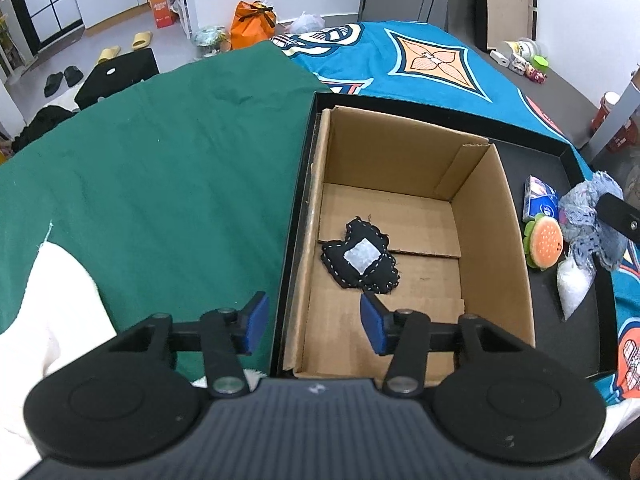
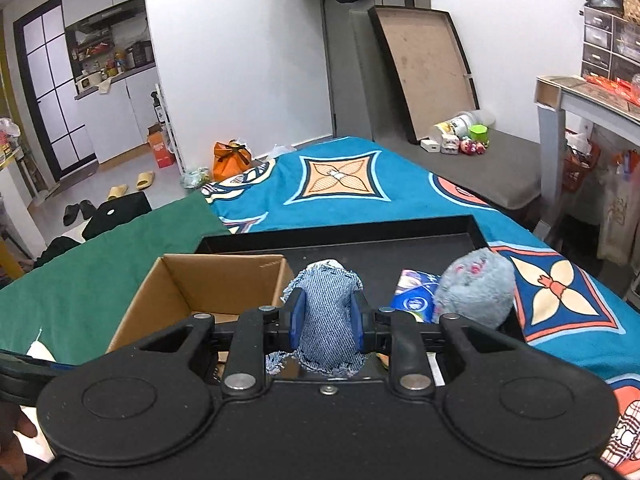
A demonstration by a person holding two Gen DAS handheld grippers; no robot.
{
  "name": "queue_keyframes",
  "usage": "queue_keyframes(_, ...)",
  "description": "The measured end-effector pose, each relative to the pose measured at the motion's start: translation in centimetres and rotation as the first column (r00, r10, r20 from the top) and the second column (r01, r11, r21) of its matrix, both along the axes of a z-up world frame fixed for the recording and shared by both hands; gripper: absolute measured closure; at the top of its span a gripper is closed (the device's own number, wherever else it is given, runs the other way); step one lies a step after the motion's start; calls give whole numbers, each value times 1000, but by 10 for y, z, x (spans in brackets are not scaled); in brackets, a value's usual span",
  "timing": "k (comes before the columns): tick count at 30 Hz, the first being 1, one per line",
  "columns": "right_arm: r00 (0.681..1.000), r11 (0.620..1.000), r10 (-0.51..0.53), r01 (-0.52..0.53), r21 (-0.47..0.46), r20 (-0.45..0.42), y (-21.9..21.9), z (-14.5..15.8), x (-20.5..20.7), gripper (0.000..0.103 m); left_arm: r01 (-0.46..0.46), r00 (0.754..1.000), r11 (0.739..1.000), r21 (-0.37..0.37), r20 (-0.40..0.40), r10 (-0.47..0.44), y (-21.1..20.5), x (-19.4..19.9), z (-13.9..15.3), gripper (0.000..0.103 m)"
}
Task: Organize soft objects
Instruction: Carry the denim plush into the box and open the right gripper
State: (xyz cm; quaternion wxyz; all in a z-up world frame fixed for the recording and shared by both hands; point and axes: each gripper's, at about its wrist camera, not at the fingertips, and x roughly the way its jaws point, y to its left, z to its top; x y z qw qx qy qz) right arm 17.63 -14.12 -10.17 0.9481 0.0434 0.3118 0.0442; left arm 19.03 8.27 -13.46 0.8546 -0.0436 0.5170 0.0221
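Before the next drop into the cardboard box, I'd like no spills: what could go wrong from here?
1. The right gripper pinches the denim pouch off to the side of the cardboard box; released early, it would probably land on the black tray.
2. The left gripper hangs open over the box's near left wall, so it may snag the rim or the black patch pouch.

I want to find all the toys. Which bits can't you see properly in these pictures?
- Burger toy, left view: the cardboard box wall hides its left edge.
- Denim pouch, right view: the right gripper covers its sides.
- Blue packet, right view: print too small; grey plush overlaps it.
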Motion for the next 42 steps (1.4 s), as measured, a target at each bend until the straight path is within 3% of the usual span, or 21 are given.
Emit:
queue_keyframes(6, 1000, 999, 31, -31, -9, 6, 21, 3, 4, 79, -1, 1000, 999, -36, -6, 0, 6, 2, -4, 63)
queue_keyframes(11, 999, 998, 54, -54, -19, 5, 39, 1, 7, 79, -7, 1000, 998, -56, -25, 5, 10, 5, -10, 84)
queue_keyframes(16, 997, 997, 75, -75, -17, -4, 50, -1, 8, 79, -28, 999, 997, -68, -21, 27, 17, 5, -11, 93)
queue_keyframes(25, 993, 993, 121, -121, 5, -3, 69, -1, 10, 77, -44, 999, 997, -70, -8, 44, 21, 4, -11, 93)
queue_keyframes(30, 991, 990, 133, -132, 59, -26, 67, -5, 13, 53, -54, 999, 996, -70, -10, 54, 22, 3, -10, 93)
queue_keyframes(42, 999, 998, 33, -31, 61, -38, 14, -11, 1, 52, -38, 999, 999, -19, -12, 37, 12, 4, -6, 90)
